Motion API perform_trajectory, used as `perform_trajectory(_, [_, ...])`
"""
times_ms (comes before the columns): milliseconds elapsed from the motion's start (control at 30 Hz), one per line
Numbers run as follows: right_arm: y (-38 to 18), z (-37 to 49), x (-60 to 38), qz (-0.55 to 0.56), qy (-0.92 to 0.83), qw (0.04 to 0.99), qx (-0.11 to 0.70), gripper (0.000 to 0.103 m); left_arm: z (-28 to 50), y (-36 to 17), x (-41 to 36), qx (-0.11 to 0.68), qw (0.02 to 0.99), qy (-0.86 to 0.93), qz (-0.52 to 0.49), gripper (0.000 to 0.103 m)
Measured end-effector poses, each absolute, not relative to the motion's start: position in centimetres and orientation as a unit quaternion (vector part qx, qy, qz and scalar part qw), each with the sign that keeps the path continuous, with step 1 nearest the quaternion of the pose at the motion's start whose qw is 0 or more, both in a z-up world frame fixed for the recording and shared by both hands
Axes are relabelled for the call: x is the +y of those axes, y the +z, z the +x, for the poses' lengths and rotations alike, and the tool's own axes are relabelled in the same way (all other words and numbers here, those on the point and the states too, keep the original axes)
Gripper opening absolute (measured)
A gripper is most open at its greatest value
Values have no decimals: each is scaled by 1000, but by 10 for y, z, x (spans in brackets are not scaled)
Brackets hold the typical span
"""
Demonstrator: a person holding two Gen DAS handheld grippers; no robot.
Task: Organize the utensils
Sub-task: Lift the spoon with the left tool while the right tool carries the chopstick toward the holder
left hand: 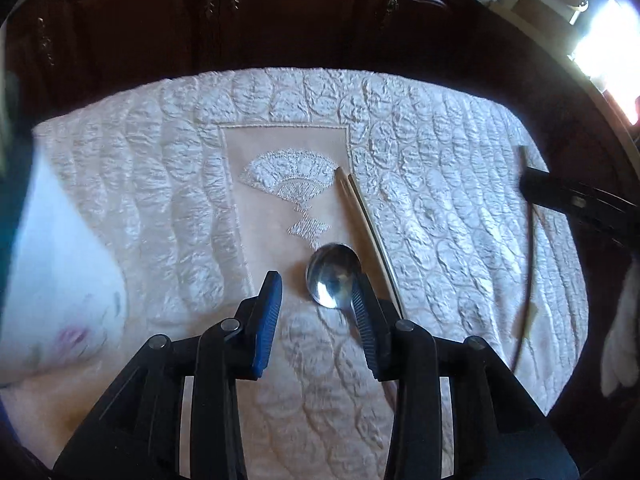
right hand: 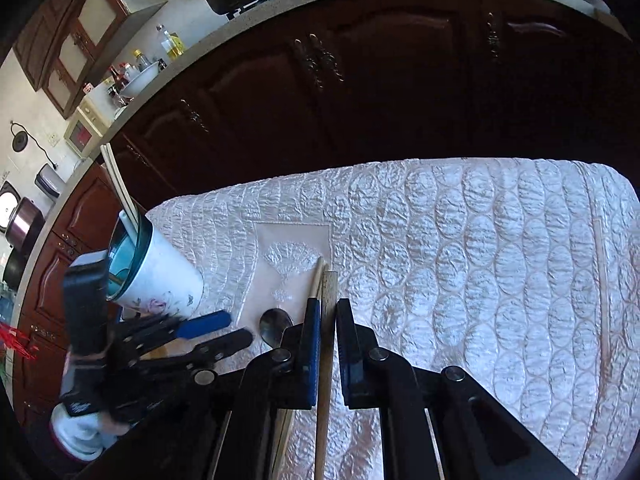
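A metal spoon (left hand: 332, 280) lies on the quilted white cloth (left hand: 460, 184), its bowl just beyond my left gripper (left hand: 316, 292), which is open with the spoon's neck beside the right finger. A pair of chopsticks (left hand: 368, 224) lies to the spoon's right. In the right wrist view my right gripper (right hand: 329, 308) stands around a wooden chopstick (right hand: 329, 292), its jaws narrowly apart, the left pad against it. The spoon (right hand: 274, 330) lies to its left. A white floral cup (right hand: 160, 276) with a teal rim holds pale utensils (right hand: 118, 184). The left gripper (right hand: 216, 332) is below the cup.
A single chopstick (right hand: 602, 280) lies near the cloth's right edge. Dark wooden cabinet doors (right hand: 360, 80) stand behind the table. A counter (right hand: 248, 28) above carries a pot, bottles and bowls. The cup also shows blurred at the left of the left wrist view (left hand: 60, 264).
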State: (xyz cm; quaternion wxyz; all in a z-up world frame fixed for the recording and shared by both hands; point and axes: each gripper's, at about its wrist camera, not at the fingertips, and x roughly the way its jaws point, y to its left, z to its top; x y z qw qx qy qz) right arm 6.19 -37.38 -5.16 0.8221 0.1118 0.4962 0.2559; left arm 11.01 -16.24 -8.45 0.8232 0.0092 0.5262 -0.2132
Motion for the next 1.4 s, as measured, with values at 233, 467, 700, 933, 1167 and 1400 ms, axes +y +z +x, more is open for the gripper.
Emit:
perform_trajectory(233, [-50, 63, -383, 107, 251, 823, 498, 7, 128, -108, -182, 533, 812, -236, 23, 10])
perform_trajectory(467, [-38, 64, -372, 102, 270, 826, 484, 7, 107, -79, -166, 512, 826, -235, 20, 1])
perform_trajectory(700, [0, 47, -354, 92, 293, 840, 448, 7, 66, -33, -129, 465, 858, -219, 11, 1])
perform_trajectory(933, [39, 34, -332, 71, 314, 852, 414, 7, 40, 8, -92, 422, 886, -194, 7, 1])
perform_trajectory(1167, [67, 20, -311, 57, 327, 860, 388, 7, 30, 33, -73, 398, 901, -173, 3, 1])
perform_trajectory(1400, [88, 14, -300, 55, 340, 866, 363, 7, 21, 57, -57, 374, 913, -163, -3, 1])
